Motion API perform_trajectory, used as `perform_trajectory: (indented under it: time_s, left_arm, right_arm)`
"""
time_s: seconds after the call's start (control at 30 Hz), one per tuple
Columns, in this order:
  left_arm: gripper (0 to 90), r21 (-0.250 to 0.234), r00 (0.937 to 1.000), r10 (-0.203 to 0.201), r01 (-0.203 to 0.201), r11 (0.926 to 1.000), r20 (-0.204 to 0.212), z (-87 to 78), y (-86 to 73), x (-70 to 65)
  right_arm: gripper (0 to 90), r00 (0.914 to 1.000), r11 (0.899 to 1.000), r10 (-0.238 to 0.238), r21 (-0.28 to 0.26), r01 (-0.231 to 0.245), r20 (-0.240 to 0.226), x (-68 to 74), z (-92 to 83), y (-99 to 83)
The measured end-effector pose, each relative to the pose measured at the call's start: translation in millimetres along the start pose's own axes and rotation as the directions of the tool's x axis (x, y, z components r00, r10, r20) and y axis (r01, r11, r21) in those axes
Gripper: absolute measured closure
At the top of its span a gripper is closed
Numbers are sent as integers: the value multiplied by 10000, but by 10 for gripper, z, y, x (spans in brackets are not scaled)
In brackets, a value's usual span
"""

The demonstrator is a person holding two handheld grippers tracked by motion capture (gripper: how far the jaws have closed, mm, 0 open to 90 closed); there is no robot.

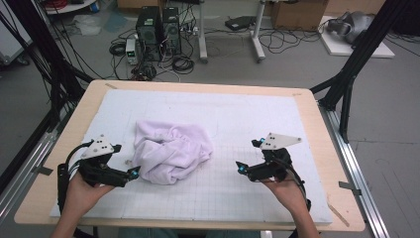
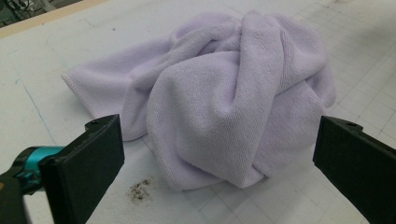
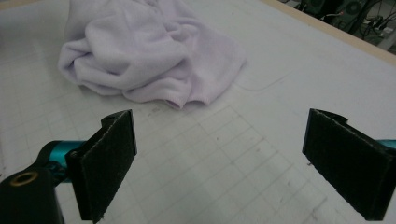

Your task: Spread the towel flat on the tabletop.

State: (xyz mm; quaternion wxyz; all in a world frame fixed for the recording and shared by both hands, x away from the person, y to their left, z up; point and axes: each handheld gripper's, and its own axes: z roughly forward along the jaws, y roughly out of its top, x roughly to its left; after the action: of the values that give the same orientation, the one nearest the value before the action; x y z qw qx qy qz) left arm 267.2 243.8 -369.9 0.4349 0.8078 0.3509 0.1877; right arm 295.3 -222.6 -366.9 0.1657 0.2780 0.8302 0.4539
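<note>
A crumpled lavender towel lies in a heap left of centre on the white gridded mat. My left gripper sits just left of the heap, held low in a hand. In the left gripper view its jaws stand wide apart, open, with the towel close ahead and nothing pressed between them. My right gripper hovers over bare mat to the right of the towel, a short gap away. It too is open, and the towel lies farther off at the upper left.
The mat covers a wooden table with metal rails along both sides. Black frame posts rise at the far corners. Computer towers and cables sit on the floor beyond. A small dirt smudge marks the mat near the towel.
</note>
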Motion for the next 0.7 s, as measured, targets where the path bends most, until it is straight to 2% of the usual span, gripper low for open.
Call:
perform_trajectory:
  time_s: [0.23, 0.33, 0.47, 0.53, 0.6, 0.63, 0.7]
  left_arm:
    - [25, 37, 10000, 44, -44, 10000, 59, 49, 34, 6]
    - [34, 74, 9999, 48, -49, 10000, 107, 106, 54, 17]
    - [123, 199, 9996, -35, 29, 9998, 297, 215, 40, 71]
    - [172, 366, 9988, -190, 173, 9992, 454, 309, 3, 122]
    - [201, 383, 9987, -211, 193, 9991, 462, 335, -8, 135]
    - [201, 411, 9987, -215, 197, 9990, 459, 363, -15, 142]
    - [254, 520, 9983, -169, 140, 9985, 558, 426, -22, 146]
  right_arm:
    - [91, 9992, 9998, -176, 66, 179, -355, 19, 178, 169]
    - [92, 9979, 9991, -374, 179, 384, -532, 52, 321, 254]
    - [103, 9954, 9980, -492, 355, 523, -823, 108, 504, 316]
    - [156, 9925, 9968, -527, 541, 589, -1100, 126, 612, 322]
    - [164, 9900, 9953, -545, 719, 642, -1302, 151, 726, 319]
    - [164, 9900, 9953, -545, 719, 642, -1302, 151, 726, 319]
    - [221, 9848, 9925, -611, 950, 773, -1627, 191, 895, 317]
